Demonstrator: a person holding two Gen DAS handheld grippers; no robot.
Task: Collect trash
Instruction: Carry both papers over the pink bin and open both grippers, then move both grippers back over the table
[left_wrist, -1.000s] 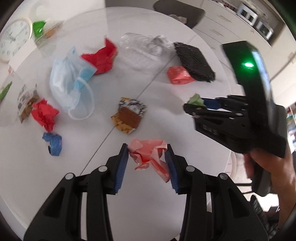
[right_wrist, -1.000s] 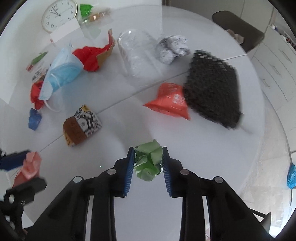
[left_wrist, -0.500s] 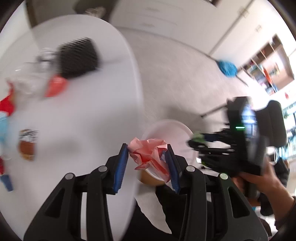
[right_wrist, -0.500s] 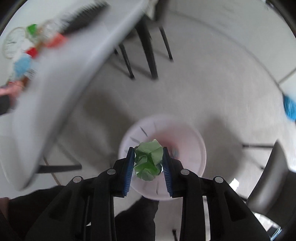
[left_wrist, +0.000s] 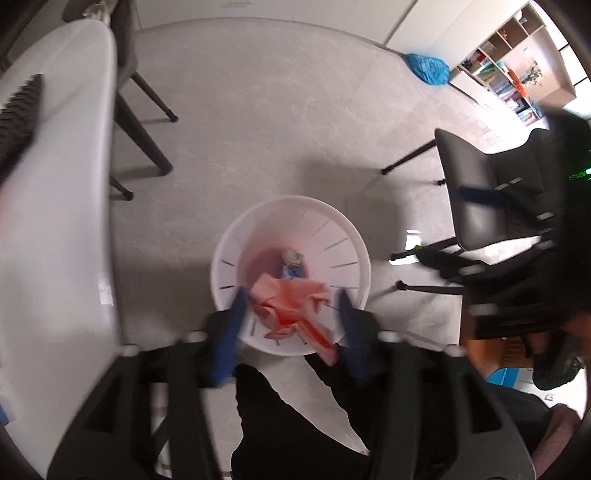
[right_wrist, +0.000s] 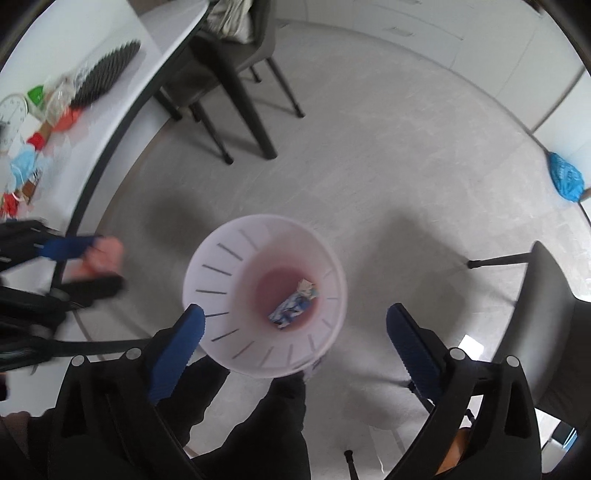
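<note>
Bin (left_wrist: 354, 236): round, white, translucent plastic, smooth walls cut with thin dark slits below the rim; it stands on the pale floor beside the table, seen from above in both views (right_wrist: 207, 266).
Bin floor: tinted pinkish-red, with one crinkled blue-and-white wrapper (right_wrist: 293, 304) lying on it.
Pink paper (left_wrist: 291, 302): soft, crumpled tissue-like sheet, salmon with a redder fold, one loose tail hanging down; it sits over the near rim of the bin, between the left gripper's blue pads.
Left gripper (left_wrist: 290, 314): blurred; jaws parted a little wider than the paper, the left pad close against it, a gap on the right; whether it grips the paper cannot be told.
Right gripper (right_wrist: 295, 336): ribbed blue pads spread wide with nothing between them, hovering over the near rim of the bin.
Table (right_wrist: 110, 74): white, smooth, curved edge, left of the bin; remaining litter lies on it, including a black spiky brush (right_wrist: 107, 72) and a blue face mask (right_wrist: 24, 166).
Floor (right_wrist: 369, 166): pale grey, matte, all round the bin.
</note>
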